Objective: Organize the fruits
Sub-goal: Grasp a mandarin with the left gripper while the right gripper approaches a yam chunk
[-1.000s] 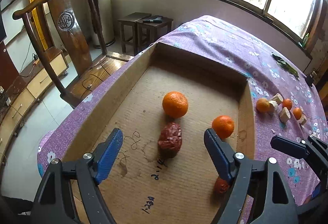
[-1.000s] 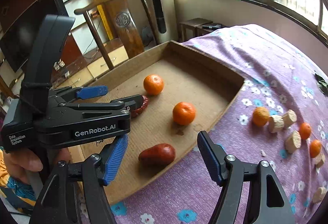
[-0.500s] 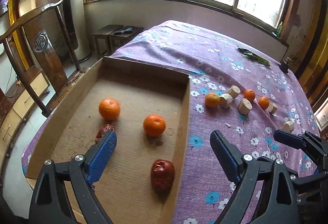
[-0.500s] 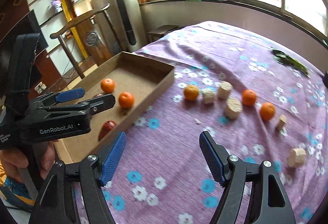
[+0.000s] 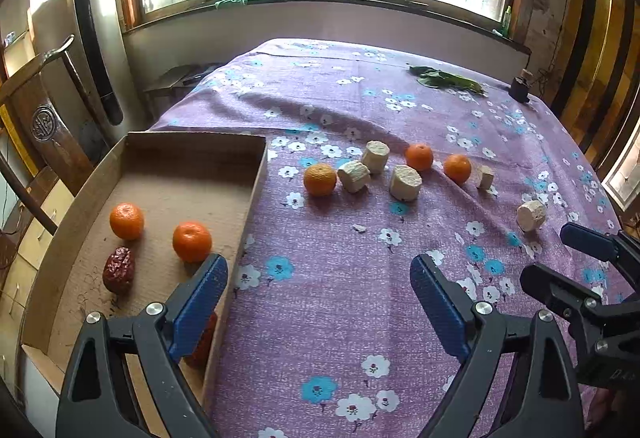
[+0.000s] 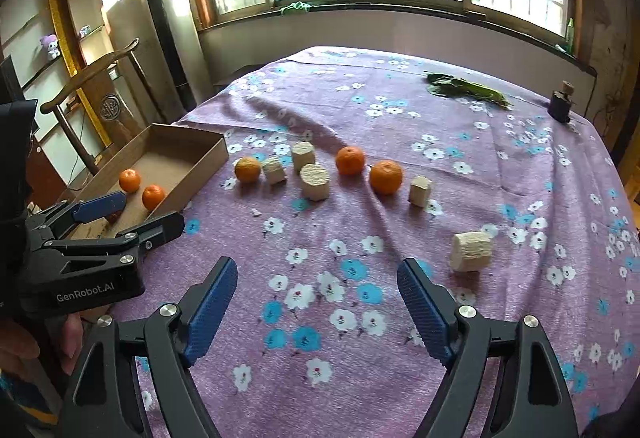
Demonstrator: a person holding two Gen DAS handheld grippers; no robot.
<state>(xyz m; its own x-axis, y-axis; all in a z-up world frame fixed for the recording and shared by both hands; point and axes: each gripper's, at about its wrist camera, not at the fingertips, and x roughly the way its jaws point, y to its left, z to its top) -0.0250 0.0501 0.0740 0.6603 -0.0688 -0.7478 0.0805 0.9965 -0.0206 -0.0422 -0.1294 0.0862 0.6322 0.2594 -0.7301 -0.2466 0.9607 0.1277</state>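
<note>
A cardboard tray (image 5: 256,173) at the left holds two oranges (image 5: 127,220) (image 5: 192,241) and a red date (image 5: 119,270). A second date (image 5: 202,342) shows partly behind my left finger. On the purple flowered cloth lie three more oranges (image 5: 319,179) (image 5: 419,157) (image 5: 457,168) among several pale cut chunks (image 5: 405,182). My left gripper (image 5: 320,294) hangs open over bare cloth just right of the tray. My right gripper (image 6: 316,302) is empty, its jaws opening, with a pale chunk (image 6: 471,251) just ahead to its right.
Green leaves (image 5: 444,79) and a small dark object (image 5: 520,87) sit at the far right of the table. A wooden chair (image 5: 48,117) stands left of the tray. The two grippers are side by side, the left gripper (image 6: 150,211) at the tray's near corner.
Both grippers have swung right, from over the tray to over the cloth. Both sets of jaws stand wider than before. The fruit in the tray has not moved.
</note>
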